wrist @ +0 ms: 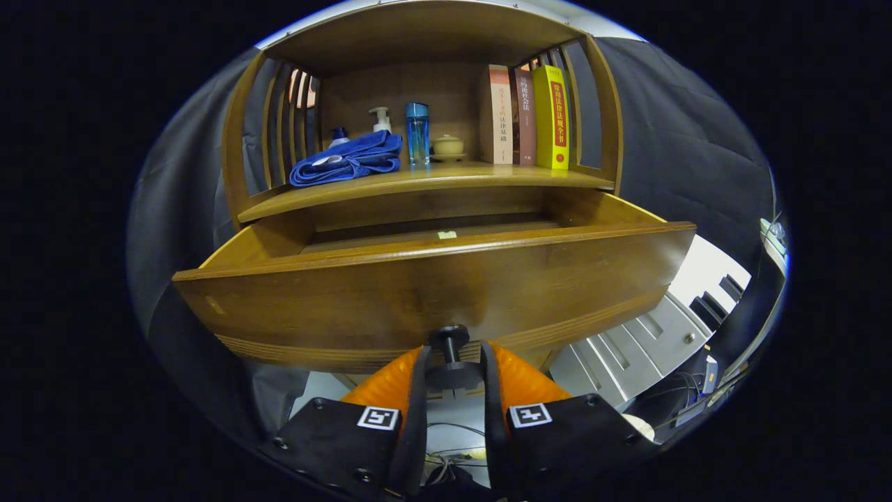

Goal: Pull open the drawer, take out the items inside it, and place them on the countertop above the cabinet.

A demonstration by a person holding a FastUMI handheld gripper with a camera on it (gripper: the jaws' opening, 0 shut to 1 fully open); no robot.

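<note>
The wooden drawer (432,293) is seen pulled well out beneath the countertop (425,183), its knob (451,359) pinched between the gripper (451,369) fingers, so the pulling step is judged nearly done, and the knob must next be released to reach inside.

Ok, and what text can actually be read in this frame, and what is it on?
"常用法律法规全书": spine of the yellow book.
"法律基础": lower spine of the pale book; the characters above it are blurred.
Brown book: spine text too blurred to read.
Pale tag in the drawer: too small to read.
Gripper, shut on the drawer knob: square markers, no words.
</note>
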